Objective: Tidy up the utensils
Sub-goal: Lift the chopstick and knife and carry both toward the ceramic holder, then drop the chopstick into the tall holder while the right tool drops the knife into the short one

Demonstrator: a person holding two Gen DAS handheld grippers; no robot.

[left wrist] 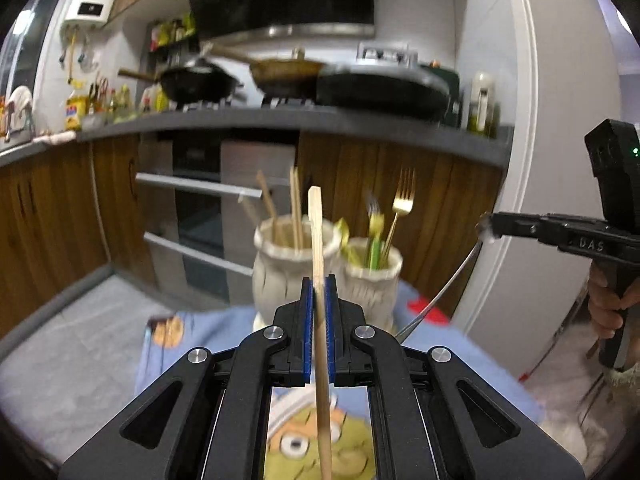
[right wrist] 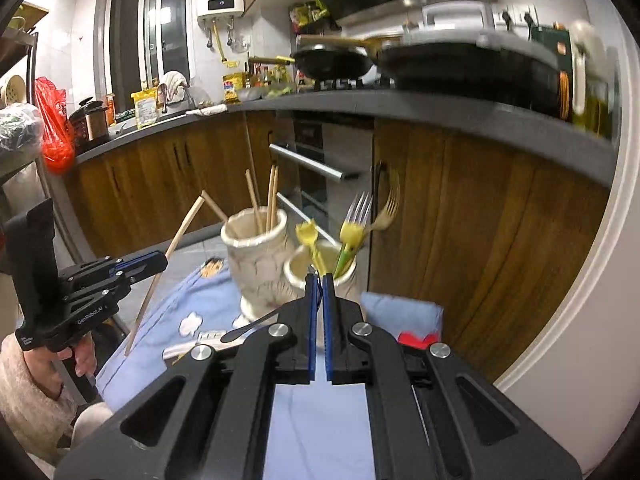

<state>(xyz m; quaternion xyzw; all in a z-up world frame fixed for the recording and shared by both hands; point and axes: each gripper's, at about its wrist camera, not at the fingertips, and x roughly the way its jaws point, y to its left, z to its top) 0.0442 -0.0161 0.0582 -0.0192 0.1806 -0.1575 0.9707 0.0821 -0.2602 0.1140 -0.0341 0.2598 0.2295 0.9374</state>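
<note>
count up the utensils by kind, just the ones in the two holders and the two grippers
chopsticks: 5 (4 in the tall holder, 1 in the left gripper)
forks: 2, in the short holder
yellow utensil, blurred, kind unclear: 1, in the short holder
metal utensil, head hidden, in the right gripper: 1
total: 9

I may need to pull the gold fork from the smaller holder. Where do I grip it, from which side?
Grip the bare stem of the gold fork just below its tines, coming down from above. It stands tines-up with its handle buried in the smaller holder, and green-yellow utensils crowd its left in the left wrist view, so favour its right.
</note>
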